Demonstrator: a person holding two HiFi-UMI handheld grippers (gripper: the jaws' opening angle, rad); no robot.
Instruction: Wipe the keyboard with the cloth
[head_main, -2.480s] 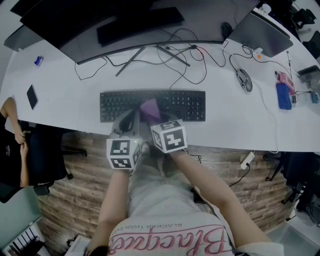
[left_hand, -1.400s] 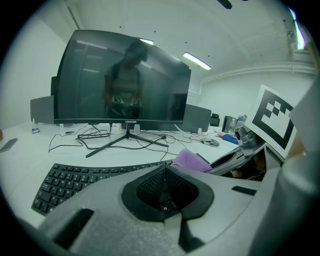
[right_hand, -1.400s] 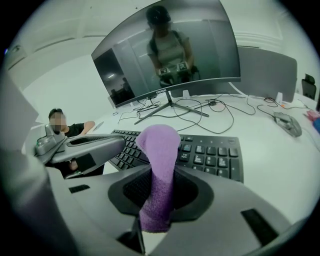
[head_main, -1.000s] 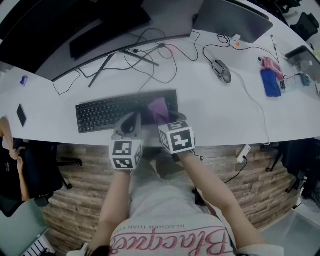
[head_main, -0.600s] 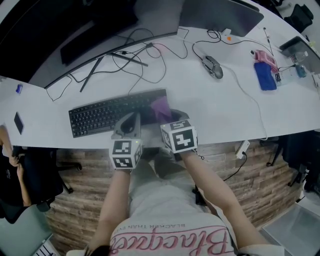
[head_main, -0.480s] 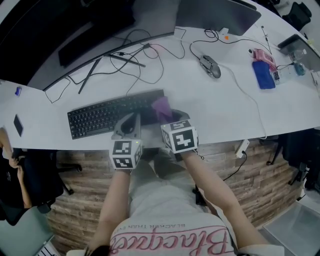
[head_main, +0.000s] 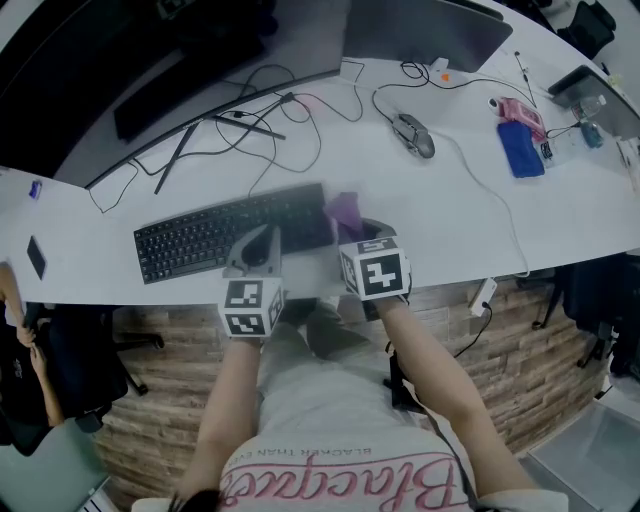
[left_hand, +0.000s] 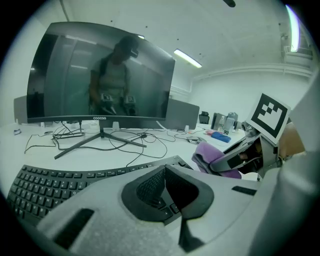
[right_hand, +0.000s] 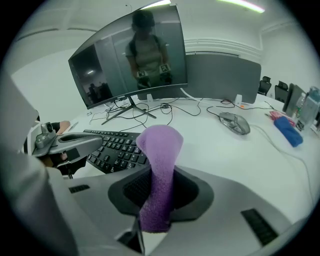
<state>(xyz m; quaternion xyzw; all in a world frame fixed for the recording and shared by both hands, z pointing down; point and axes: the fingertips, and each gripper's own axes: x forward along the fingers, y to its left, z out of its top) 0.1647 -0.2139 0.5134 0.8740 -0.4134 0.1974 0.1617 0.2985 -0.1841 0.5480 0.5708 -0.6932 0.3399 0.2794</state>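
The right gripper is clamped on the purple cloth, at the right end of the black keyboard. The left gripper, jaws together and empty, is over the keyboard's near edge. Loose cables and a mouse lie behind.
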